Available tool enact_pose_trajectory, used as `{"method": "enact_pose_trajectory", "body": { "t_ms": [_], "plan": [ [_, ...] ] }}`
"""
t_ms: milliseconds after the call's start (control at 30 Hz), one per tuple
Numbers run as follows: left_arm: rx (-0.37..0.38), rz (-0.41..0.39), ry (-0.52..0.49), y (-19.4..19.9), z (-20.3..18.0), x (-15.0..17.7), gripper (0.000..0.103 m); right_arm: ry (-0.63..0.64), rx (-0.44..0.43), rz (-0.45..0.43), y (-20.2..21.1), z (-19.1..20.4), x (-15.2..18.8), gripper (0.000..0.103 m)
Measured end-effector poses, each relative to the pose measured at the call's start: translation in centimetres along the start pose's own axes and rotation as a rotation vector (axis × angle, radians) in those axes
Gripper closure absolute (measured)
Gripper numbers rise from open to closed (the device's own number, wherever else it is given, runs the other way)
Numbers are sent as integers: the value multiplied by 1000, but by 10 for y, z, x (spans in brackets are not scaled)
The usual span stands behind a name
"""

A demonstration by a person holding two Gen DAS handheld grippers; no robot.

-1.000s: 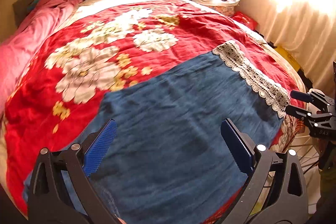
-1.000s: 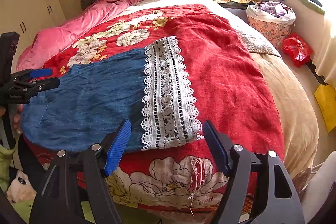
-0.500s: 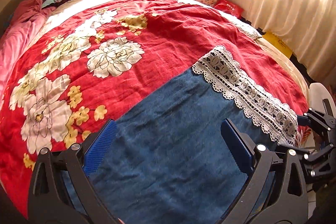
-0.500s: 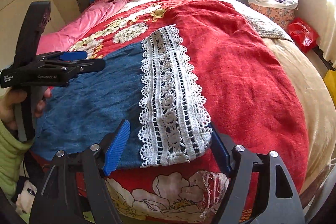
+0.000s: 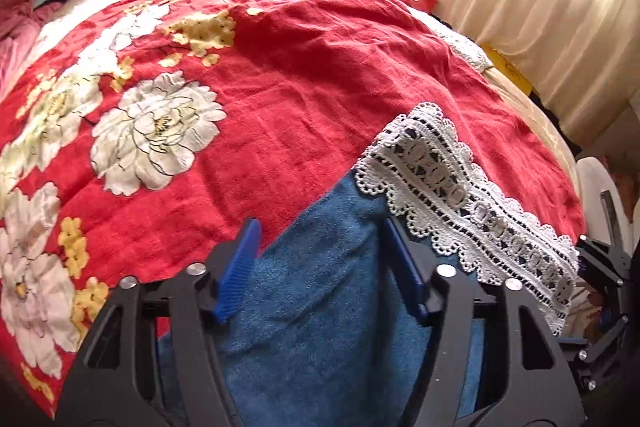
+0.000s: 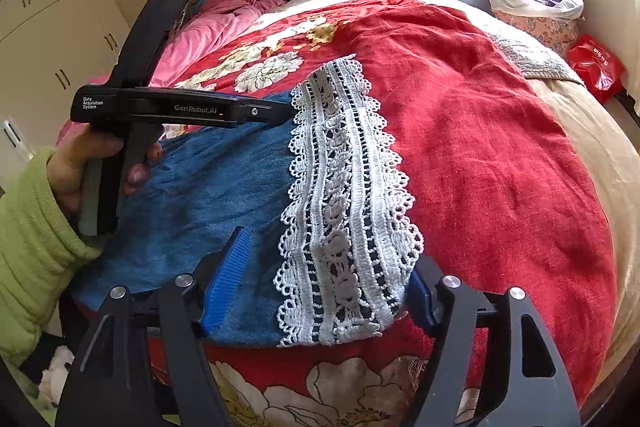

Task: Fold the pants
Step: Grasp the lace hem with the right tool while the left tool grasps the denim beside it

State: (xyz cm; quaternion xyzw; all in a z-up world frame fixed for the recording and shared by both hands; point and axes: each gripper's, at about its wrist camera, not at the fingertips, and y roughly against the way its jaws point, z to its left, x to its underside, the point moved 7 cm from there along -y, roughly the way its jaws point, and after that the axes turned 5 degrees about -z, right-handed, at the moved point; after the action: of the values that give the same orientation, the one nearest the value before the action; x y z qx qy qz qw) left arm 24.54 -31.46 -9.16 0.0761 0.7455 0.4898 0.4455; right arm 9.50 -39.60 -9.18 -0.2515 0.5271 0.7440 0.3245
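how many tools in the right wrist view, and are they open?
2. The right tool is at bottom centre, open around the pants' lace hem. The left tool reaches in from the left over the denim; its opening can't be judged from side-on.

Readable print: two markings on the left tongs, seen from the right wrist view.

The black body of the left tongs (image 6: 182,109) carries "GenRobot.AI" in pale letters along its side, and nearer the handle a small three-line label, "Data Acquisition System". The red bag (image 6: 596,65) beside the bed bears white printing, too small to read.
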Motion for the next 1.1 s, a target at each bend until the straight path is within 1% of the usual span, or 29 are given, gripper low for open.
{"method": "enact_pose_trajectory", "body": {
  "t_ms": [67,133,167,233,333,367,400,433,467,500,567,600,667,767,867,933,1033,1067,1100],
  "plan": [
    [28,-4,0,-2,-4,0,58,-15,-9,-4,-2,-2,0,41],
    [54,-12,-8,-2,-8,1,58,-23,-21,-9,-3,-2,-1,41],
    [60,-11,-18,-3,-11,3,58,-16,-31,-11,-4,1,-2,45],
    [48,-3,-35,-8,-13,5,58,-7,-57,-6,-7,6,-1,49],
    [44,2,-14,-13,-10,6,58,-3,-74,-5,-14,10,-2,49],
    [36,0,-9,-12,-9,7,60,-3,-76,-3,-16,10,-2,52],
    [28,-2,-6,-12,-9,7,66,-3,-82,0,-18,12,-2,55],
    [22,-3,-7,-11,-10,7,68,1,-90,2,-18,14,-3,59],
    [11,-6,-5,-9,-11,7,72,11,-94,2,-18,17,-4,63],
    [11,-6,-3,-8,-11,7,77,28,-97,-2,-17,23,-6,64],
    [27,-1,8,-5,-11,8,84,54,-112,-7,-15,33,-8,69],
    [41,-5,20,-2,-9,8,90,67,-119,-12,-13,40,-10,69],
    [96,-26,68,8,-5,8,97,93,-137,-22,-9,54,-12,71],
    [150,-84,141,32,6,11,97,158,-172,-29,-3,82,-13,72],
    [160,-140,192,62,21,21,97,251,-217,-22,-1,117,-9,72],
    [148,-172,219,81,34,32,97,315,-235,-6,-4,140,-4,72],
    [113,-186,269,102,55,56,97,398,-259,35,-16,171,10,72],
    [94,-190,282,107,62,65,95,420,-265,51,-20,180,15,72],
    [77,-193,294,111,69,74,89,449,-274,70,-26,191,21,72]
  ]
}}
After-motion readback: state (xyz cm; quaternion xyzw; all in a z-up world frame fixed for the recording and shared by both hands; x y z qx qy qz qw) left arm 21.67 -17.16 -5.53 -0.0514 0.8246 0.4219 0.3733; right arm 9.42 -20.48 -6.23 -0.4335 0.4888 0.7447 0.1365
